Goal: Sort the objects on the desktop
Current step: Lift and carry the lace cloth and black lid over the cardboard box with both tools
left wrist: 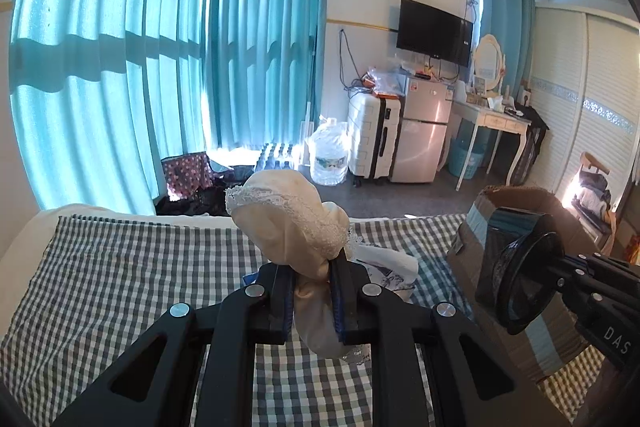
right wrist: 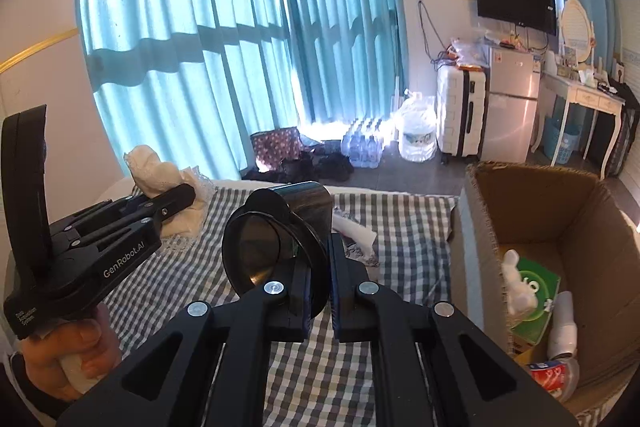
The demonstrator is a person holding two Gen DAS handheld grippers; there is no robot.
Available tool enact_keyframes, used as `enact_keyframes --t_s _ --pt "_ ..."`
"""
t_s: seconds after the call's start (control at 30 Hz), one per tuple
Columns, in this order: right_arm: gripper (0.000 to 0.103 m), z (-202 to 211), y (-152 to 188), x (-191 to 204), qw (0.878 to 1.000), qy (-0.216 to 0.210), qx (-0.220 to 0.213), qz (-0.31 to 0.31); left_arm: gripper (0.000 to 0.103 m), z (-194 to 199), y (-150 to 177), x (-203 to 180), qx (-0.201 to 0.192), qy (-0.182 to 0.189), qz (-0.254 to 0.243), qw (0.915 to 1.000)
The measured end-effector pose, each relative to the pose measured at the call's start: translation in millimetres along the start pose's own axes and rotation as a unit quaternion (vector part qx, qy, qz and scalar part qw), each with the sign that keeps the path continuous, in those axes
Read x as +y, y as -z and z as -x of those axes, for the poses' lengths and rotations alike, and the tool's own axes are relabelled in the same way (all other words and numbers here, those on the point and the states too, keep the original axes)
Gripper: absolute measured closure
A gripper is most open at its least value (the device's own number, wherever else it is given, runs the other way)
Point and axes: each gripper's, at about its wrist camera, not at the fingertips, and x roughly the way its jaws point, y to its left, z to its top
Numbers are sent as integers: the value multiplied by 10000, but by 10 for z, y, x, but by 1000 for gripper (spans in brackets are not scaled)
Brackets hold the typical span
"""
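Because both things looked bound for the cardboard box (right wrist: 532,211) at the frame's right, the left gripper (left wrist: 312,291) pinched one cream lace-trimmed cloth (left wrist: 288,215) at centre, and the right gripper (right wrist: 318,291) clamped one black cup (right wrist: 280,235) by its rim; roughly four items lay inside.

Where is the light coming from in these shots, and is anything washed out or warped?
Left wrist view: daylight through the teal curtain, window-bar shadows across it, straight edges bowed by the fisheye. Right wrist view: same backlight, glare blowing out the water jug; the cardboard box interior sits dimmer.
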Motion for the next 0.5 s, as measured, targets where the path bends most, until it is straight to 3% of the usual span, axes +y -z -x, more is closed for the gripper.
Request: enact_keyframes --t_s 0.27,0.5 --pt "96 341 -122 -42 9989 172 -430 -25 88 381 -193 71 -440 -103 80 9989" --pt "96 388 -154 -155 9985 312 -448 -103 88 369 -219 -160 -344 -20 -120 9993"
